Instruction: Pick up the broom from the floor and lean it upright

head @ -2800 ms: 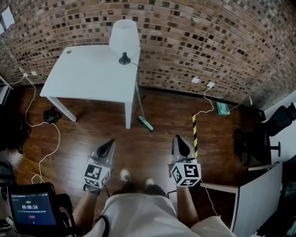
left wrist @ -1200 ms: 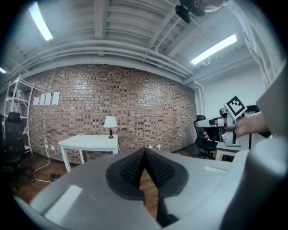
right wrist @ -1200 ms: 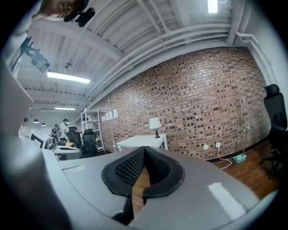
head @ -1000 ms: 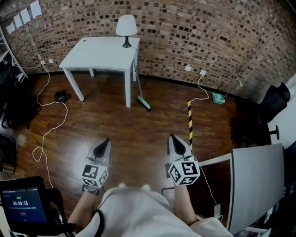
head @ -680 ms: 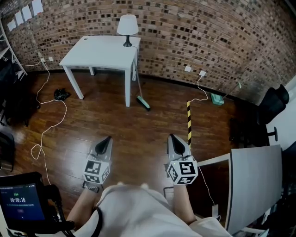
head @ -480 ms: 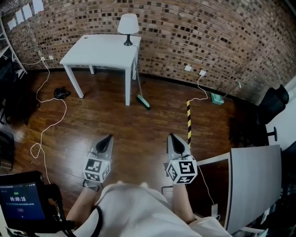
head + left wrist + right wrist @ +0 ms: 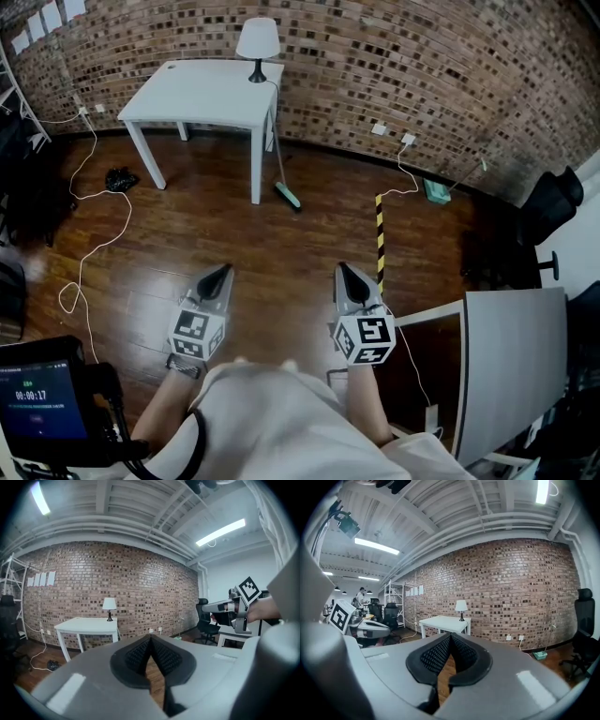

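Against the nearest leg of the white square surface (image 7: 202,89), the thin-handled broom (image 7: 278,155) with a green head leans upright, head on the wooden floor (image 7: 234,234). The left hand-held gripper (image 7: 221,273) and right hand-held gripper (image 7: 345,272) hang well short of that surface, jaws pressed together, empty. Judged done: avoid jolting the surface.

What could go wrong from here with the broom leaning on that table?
The broom appears to rest only against the table edge, with its head on the glossy wood floor, so it might slide and fall. The loose white cable looping across the floor at the left could catch a foot.
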Demonstrator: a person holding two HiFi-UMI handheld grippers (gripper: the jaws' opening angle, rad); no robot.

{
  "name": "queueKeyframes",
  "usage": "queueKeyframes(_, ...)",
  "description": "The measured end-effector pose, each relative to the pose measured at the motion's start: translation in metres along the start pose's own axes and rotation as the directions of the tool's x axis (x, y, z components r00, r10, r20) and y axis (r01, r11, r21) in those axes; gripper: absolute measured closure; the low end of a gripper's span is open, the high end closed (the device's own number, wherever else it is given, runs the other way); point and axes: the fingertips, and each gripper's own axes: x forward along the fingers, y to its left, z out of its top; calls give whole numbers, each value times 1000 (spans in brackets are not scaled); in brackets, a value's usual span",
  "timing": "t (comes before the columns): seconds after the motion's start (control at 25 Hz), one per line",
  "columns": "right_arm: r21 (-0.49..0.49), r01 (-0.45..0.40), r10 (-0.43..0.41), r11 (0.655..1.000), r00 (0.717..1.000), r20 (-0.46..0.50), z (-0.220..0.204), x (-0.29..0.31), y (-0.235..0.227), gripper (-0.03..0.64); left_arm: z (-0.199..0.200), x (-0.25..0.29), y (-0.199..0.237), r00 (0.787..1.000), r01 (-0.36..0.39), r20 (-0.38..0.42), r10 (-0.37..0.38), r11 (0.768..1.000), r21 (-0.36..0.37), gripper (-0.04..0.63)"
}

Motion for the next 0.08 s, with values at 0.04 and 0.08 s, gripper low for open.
queueKeyframes(0.04,3,0,0,1000,1000,-2,-2,-1,1,606,-1,-1,-1,1000,2,-2,-2,1000,1,594)
queueKeyframes(0.08,5,0,0,1000,1000,-5,-3,-2,2,606,-3,-2,-2,1000,3,-4,-3,1000,2,594)
